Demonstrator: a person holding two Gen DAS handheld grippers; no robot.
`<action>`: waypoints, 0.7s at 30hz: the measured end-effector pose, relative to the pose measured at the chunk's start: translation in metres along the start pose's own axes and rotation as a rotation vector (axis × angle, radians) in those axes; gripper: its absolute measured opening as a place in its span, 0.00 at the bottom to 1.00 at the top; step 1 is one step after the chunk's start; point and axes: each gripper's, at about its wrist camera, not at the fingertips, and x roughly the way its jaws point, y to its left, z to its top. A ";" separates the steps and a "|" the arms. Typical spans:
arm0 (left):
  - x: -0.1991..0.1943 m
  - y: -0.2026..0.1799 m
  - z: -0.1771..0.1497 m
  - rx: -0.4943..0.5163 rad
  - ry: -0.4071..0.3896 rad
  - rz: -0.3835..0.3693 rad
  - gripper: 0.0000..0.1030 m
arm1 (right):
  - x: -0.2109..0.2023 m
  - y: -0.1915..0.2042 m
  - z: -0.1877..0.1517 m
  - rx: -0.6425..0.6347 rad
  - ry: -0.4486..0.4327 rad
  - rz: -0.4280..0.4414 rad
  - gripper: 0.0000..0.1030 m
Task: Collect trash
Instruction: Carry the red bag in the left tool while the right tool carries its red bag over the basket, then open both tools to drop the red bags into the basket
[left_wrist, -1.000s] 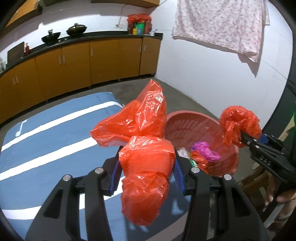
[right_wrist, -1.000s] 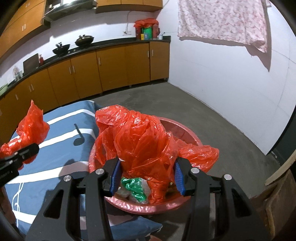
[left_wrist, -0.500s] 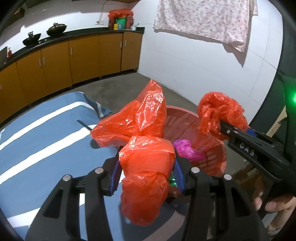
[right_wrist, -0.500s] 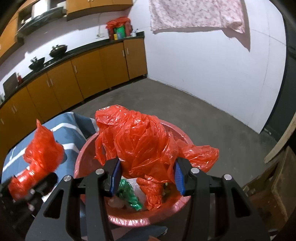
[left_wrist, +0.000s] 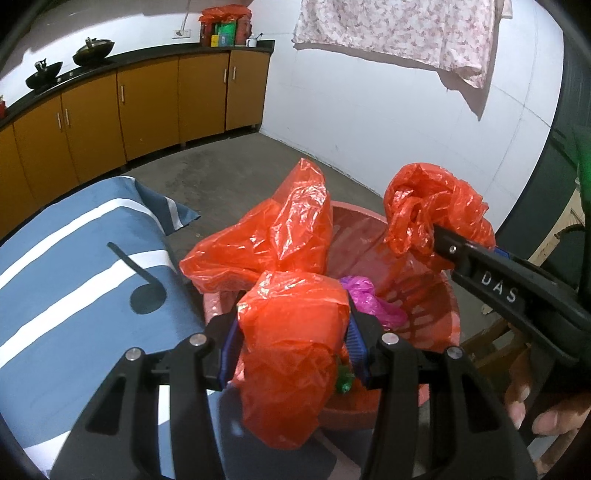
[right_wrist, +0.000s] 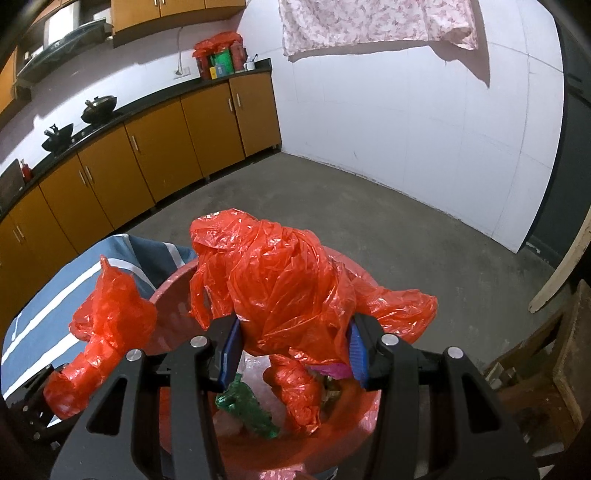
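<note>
Both grippers are clamped on the same red plastic bag (left_wrist: 291, 354), which lines a red basin (left_wrist: 436, 314). The left gripper (left_wrist: 293, 339) pinches a bunched handle at the basin's near-left rim, by the edge of the blue striped cloth (left_wrist: 74, 280). The right gripper (right_wrist: 293, 343) grips the other bunch (right_wrist: 273, 288) over the far-right rim. Inside the basin lie loose pieces of trash: a magenta wrapper (left_wrist: 369, 299) and a green one (right_wrist: 247, 404).

The film is thin and slippery, so either bunch could slide out of the blue pads if the 2 pull apart unevenly. A sharp lift could tear the plastic at the pinch points. If one side sags, trash may spill over the rim onto the concrete floor (right_wrist: 369, 214)
</note>
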 end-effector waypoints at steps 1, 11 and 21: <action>0.003 0.000 0.000 0.002 0.003 -0.001 0.47 | 0.002 -0.001 -0.001 0.000 0.002 0.002 0.48; 0.017 0.001 0.001 -0.004 0.024 -0.009 0.60 | 0.002 -0.015 0.002 0.061 -0.003 0.080 0.64; -0.004 0.017 -0.004 -0.029 -0.006 0.045 0.72 | -0.027 -0.018 0.003 0.041 -0.068 0.066 0.80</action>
